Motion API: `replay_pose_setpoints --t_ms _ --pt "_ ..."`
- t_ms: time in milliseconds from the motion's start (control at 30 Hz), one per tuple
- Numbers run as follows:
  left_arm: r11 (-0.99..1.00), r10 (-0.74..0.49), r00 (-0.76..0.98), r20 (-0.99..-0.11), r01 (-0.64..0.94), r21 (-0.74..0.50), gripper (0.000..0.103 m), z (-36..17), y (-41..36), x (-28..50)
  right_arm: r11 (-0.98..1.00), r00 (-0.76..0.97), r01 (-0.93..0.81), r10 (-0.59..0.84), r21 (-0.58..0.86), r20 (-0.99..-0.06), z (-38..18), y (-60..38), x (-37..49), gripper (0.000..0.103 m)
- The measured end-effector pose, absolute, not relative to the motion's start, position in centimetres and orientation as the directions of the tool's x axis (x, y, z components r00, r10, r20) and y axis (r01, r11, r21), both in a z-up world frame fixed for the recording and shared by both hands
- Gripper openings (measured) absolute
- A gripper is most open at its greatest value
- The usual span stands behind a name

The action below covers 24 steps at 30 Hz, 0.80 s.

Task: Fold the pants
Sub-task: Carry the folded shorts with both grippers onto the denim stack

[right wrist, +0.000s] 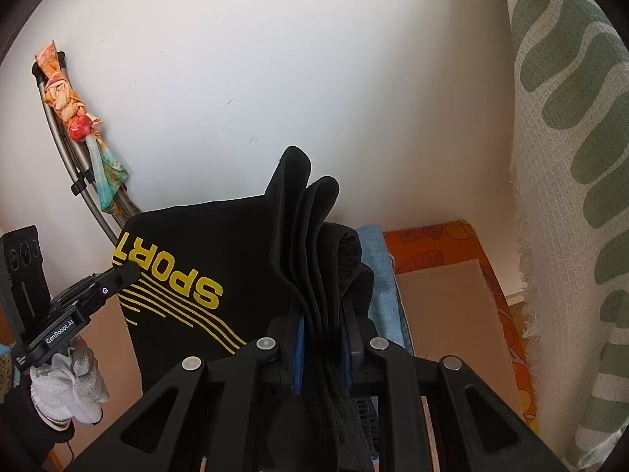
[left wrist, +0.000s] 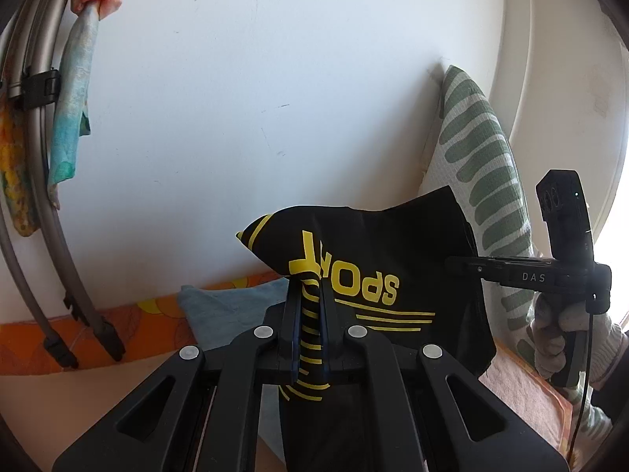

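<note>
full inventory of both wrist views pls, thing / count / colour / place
black pants with yellow SPORT print: 1, black and yellow, held up in the air between both tongs, in front of the wall
green-and-white patterned woven cloth: 1, hanging at the right
grey metal tube rack: 1, leaning on the white wall at the left
colourful knotted scarf: 1, orange, red and teal, tied on the rack
orange leaf-print sheet: 1, on the surface below
light blue cloth: 1, lying on the orange sheet
pink towel: 1, lower right of the left view
left tongs: shut on the striped edge of the pants
right tongs: shut on bunched black layers
gloved hand: white-grey knit, holding the left tongs
</note>
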<state>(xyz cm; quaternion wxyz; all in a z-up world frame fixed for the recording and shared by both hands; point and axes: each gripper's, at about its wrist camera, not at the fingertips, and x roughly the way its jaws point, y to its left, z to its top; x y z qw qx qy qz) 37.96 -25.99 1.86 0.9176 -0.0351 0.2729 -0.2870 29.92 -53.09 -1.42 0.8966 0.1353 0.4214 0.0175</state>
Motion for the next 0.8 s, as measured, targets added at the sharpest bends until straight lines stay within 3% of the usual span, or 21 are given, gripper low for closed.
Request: replay_pose_setpoints --t_ms 300,633,733,800 --pt "0.871 -0.479 0.685 -0.549 0.448 -0.201 0.006 -2.4 -26.3 41.4 0.978 0.588 0.086 0.107 0.192 -0.802 -6.8 -52.3 35.0 0.013" --pt "0.895 -0.433 0.682 -0.59 0.401 -0.195 0.006 -3.3 -27.3 43.0 0.978 0.578 0.116 0.077 0.175 -0.813 -7.4 -52.5 35.4 0.013" --pt "0.899 -0.423 0.674 -0.606 0.396 -0.187 0.008 -3.1 -28.1 43.4 0.976 0.576 0.131 0.066 0.172 -0.815 -7.4 -52.6 35.4 0.016" --pt "0.911 -0.393 0.683 -0.616 0.381 -0.158 0.011 -3.0 -28.2 43.5 0.978 0.574 0.151 0.034 0.147 -0.818 -7.4 -52.7 35.4 0.029"
